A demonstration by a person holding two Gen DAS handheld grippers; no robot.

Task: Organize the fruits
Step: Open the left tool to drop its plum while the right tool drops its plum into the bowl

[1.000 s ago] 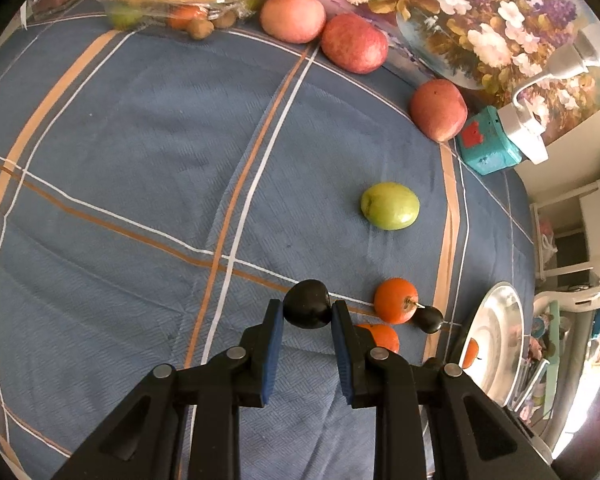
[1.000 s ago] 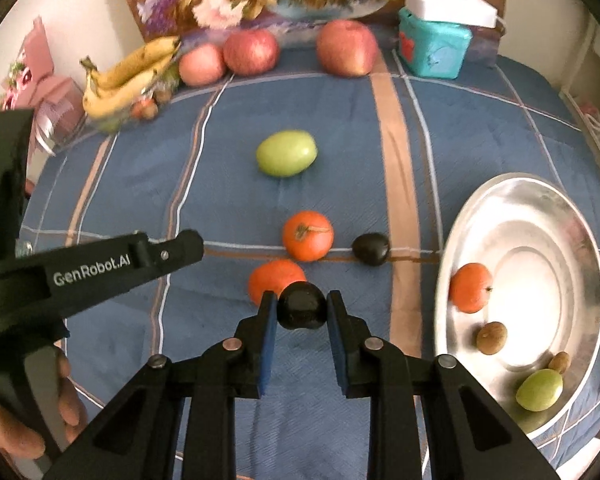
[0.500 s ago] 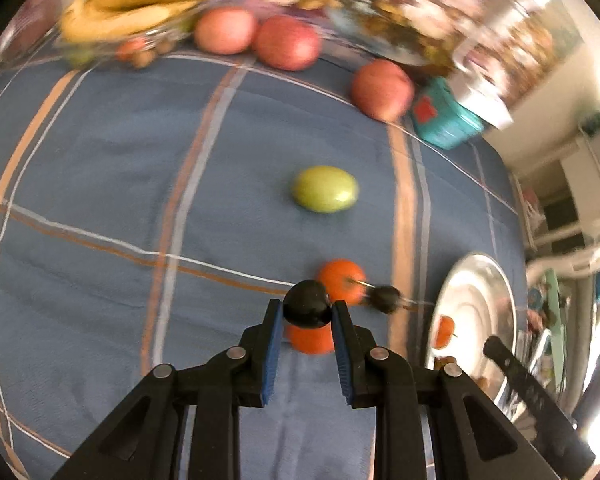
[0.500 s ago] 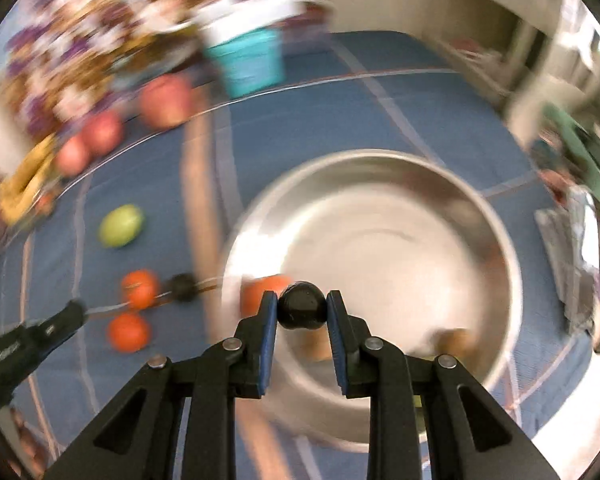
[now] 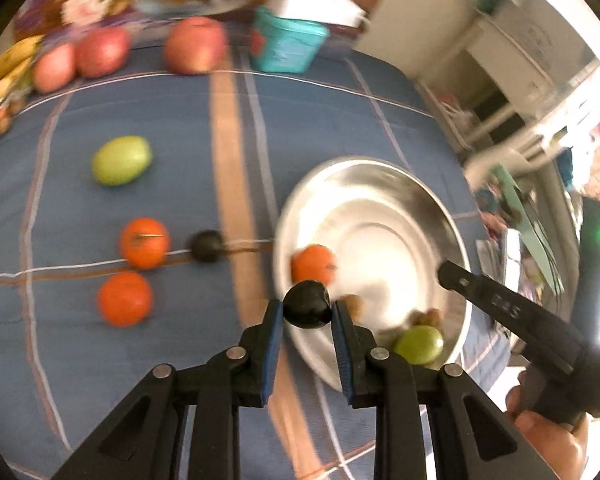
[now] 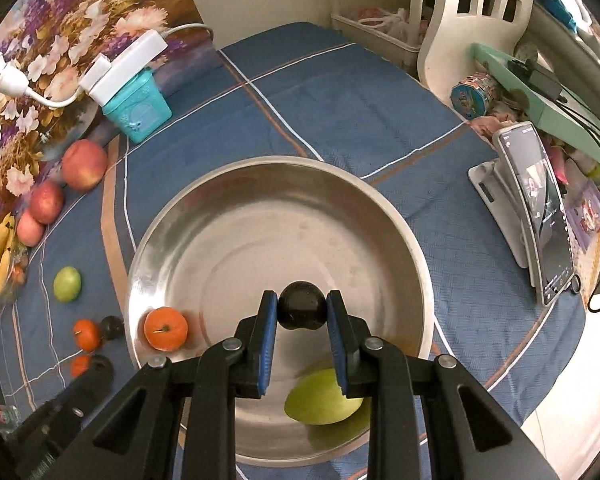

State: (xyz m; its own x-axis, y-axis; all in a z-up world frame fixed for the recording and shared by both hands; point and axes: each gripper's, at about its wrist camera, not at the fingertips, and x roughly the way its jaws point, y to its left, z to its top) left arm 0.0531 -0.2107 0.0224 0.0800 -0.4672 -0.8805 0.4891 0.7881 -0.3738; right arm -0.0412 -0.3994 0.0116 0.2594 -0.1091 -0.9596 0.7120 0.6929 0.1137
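right wrist view: the right gripper (image 6: 302,312) is clamping a dark plum (image 6: 302,311) between its blue pads, hanging over the steel bowl (image 6: 260,184) where an orange fruit (image 6: 166,329) and a green fruit (image 6: 324,398) are lying. left wrist view: the left gripper (image 5: 307,310) is pinching another dark fruit (image 5: 307,309) at the bowl's near rim, on the blue striped cloth (image 5: 180,120).

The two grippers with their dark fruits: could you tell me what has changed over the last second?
Both swung from the blue cloth to the round steel bowl. The right gripper holds its dark fruit above the bowl; the left gripper nears its rim. Grips and loose fruit unchanged.
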